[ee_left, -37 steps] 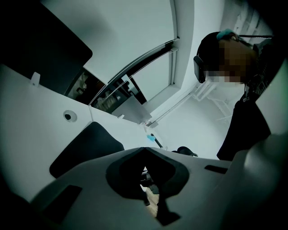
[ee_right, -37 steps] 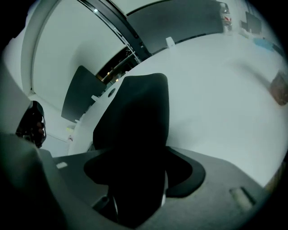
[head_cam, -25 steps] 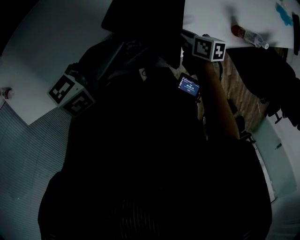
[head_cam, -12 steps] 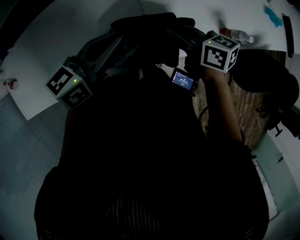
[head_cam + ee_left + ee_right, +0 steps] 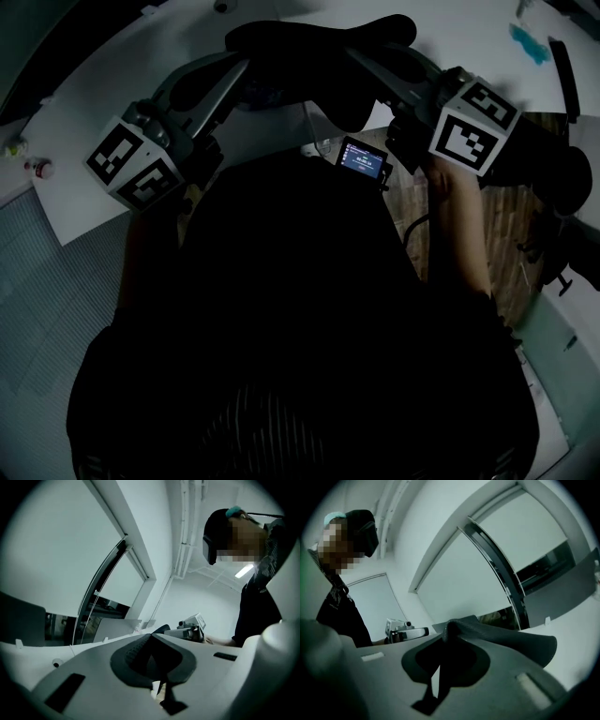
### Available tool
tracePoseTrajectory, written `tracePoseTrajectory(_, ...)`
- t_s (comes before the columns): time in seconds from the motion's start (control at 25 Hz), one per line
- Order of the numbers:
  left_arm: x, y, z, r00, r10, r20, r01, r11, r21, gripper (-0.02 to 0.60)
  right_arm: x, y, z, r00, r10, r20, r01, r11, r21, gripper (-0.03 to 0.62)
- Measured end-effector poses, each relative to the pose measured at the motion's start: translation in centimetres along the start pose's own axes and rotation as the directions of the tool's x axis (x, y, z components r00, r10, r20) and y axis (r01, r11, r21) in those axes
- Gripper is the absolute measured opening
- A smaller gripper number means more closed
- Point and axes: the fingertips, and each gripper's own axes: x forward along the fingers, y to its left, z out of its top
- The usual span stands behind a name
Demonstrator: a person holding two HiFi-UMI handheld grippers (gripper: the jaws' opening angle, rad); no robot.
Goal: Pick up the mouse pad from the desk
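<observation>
Head view: mouse pad [image 5: 314, 52] held; screen [image 5: 363, 157] text illegible.

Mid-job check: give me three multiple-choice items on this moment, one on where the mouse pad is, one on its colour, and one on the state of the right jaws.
1. Where is the mouse pad?
A. Flat on the floor
B. Held up between the two grippers
C. Draped over a chair

2. What colour is the mouse pad?
A. White
B. Red
C. Black

3. The jaws of the right gripper are:
A. Wide apart and empty
B. Shut on the mouse pad's edge
C. Shut on a bottle

Answers:
1 B: the head view shows it sagging between the left gripper and the right gripper, above the white desk.
2 C: it shows dark against the desk.
3 B: the right gripper view shows the pad pinched there and fanning out to the right.
</observation>
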Motion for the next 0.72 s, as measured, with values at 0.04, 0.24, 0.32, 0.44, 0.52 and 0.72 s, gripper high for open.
tracePoseTrajectory(0.04,-0.1,-0.4,0.7,1.000,0.000,0.011,0.000,1.000,0.018,0.008,-0.2,0.9,0.9,1.000,0.006,0.020,-0.006,1.000,-0.021,0.018)
tracePoseTrajectory(0.24,-0.4,-2.0,3.6,0.998,0.014,0.059,-0.020,0.996,0.092,0.008,-1.0,4.0,4.4,0.995,0.034,0.095,-0.026,0.996,-0.086,0.018)
tracePoseTrajectory(0.32,-0.6,-2.5,4.4,0.997,0.017,0.075,-0.026,0.994,0.108,0.008,-1.1,4.7,4.9,0.994,0.034,0.100,-0.023,0.994,-0.108,0.018)
tracePoseTrajectory(0.44,-0.7,-3.0,5.3,0.995,0.007,0.100,-0.018,0.994,0.110,0.008,-1.3,5.1,5.3,0.994,0.028,0.102,-0.015,0.992,-0.127,0.018)
tracePoseTrajectory(0.52,-0.5,-3.3,5.5,0.994,0.001,0.111,-0.014,0.994,0.113,0.008,-1.6,5.2,5.5,0.994,0.027,0.104,-0.013,0.991,-0.131,0.018)
tracePoseTrajectory(0.72,-1.1,-3.5,5.2,0.993,-0.001,0.117,-0.012,0.994,0.108,0.008,-1.6,5.7,5.5,0.994,0.026,0.102,-0.012,0.990,-0.141,0.018)
